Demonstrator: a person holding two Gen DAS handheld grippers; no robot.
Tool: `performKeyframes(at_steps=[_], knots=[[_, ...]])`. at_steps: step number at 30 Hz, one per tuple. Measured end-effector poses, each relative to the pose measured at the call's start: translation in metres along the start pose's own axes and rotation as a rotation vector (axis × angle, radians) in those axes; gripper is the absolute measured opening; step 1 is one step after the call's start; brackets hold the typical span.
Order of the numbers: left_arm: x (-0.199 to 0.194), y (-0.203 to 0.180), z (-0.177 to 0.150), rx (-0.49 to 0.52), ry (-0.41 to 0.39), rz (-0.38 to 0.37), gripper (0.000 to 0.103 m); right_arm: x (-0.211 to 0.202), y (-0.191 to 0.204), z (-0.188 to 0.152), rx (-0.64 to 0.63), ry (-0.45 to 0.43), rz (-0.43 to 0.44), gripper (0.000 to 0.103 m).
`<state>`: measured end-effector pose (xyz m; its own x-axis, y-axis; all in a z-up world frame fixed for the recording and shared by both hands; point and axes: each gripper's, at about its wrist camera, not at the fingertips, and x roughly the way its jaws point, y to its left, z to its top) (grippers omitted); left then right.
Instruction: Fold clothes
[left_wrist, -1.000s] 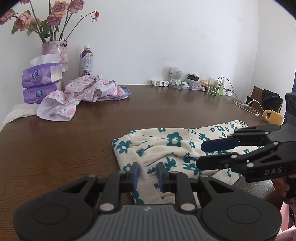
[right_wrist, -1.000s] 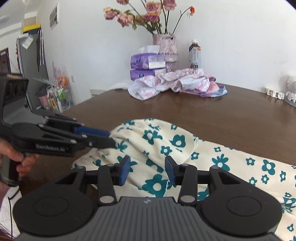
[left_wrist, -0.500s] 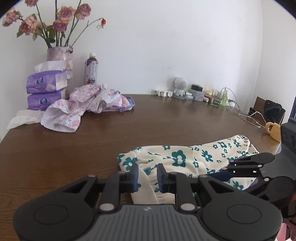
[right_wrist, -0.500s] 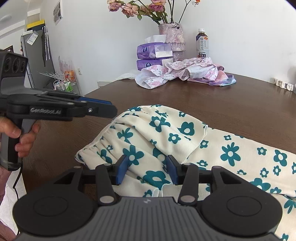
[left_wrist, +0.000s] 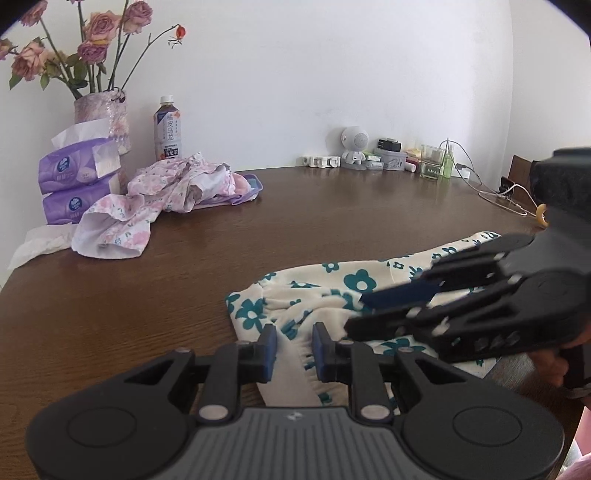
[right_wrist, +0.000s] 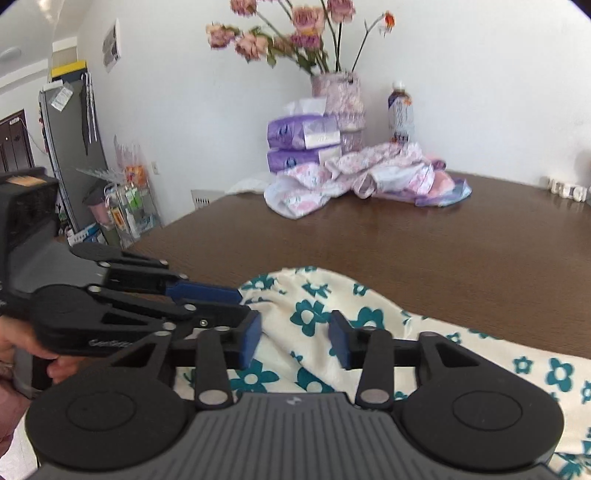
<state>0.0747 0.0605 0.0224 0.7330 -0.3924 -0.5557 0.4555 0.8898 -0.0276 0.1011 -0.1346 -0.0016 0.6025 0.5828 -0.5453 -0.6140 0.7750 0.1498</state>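
Brown wooden table (left_wrist: 332, 206); floral trousers (left_wrist: 332, 291) waistband between left gripper (left_wrist: 293, 349) jaws (apart, narrow gap). Right gripper (right_wrist: 293, 341) jaws wider apart than before, over cloth.

1. Table (left_wrist: 332, 214): dark brown wood grain, set against a white wall.
2. Cream garment with teal flowers (left_wrist: 332, 280): near edge, right.
3. Pink floral clothes (left_wrist: 162, 192): heaped, far left.
4. Two purple tissue packs (left_wrist: 74, 184): stacked, far left corner.
5. Vase of roses (left_wrist: 107, 118): behind the packs.
6. Drink bottle (left_wrist: 168, 129): beside the vase.
7. Small gadgets, glass and cables (left_wrist: 399, 158): along the wall.
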Motion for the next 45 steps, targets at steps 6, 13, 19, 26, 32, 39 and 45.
performKeyframes(at_steps=[6, 13, 19, 26, 32, 39, 45], knots=[[-0.002, -0.001, 0.007, -0.008, -0.012, -0.007, 0.02, 0.005, 0.0, -0.012, -0.023, 0.019, -0.011, 0.022], [0.009, -0.008, 0.001, 0.023, 0.011, 0.021, 0.02, -0.007, -0.002, -0.012, -0.02, 0.003, -0.01, 0.022], [0.006, -0.007, 0.003, -0.005, 0.0, 0.023, 0.024, -0.031, -0.012, -0.019, -0.01, -0.024, -0.005, 0.022], [-0.023, 0.028, -0.013, -0.315, -0.023, 0.008, 0.045, -0.021, -0.013, -0.025, -0.057, 0.025, -0.014, 0.022], [-0.014, 0.046, -0.022, -0.541, 0.009, -0.09, 0.051, -0.022, -0.018, -0.027, -0.042, 0.017, 0.006, 0.022], [0.001, 0.043, -0.023, -0.625, -0.001, -0.124, 0.048, -0.023, -0.02, -0.027, -0.038, 0.02, 0.011, 0.022], [-0.001, 0.019, -0.007, -0.477, -0.002, 0.005, 0.029, -0.023, -0.02, -0.027, -0.04, 0.017, 0.01, 0.022]])
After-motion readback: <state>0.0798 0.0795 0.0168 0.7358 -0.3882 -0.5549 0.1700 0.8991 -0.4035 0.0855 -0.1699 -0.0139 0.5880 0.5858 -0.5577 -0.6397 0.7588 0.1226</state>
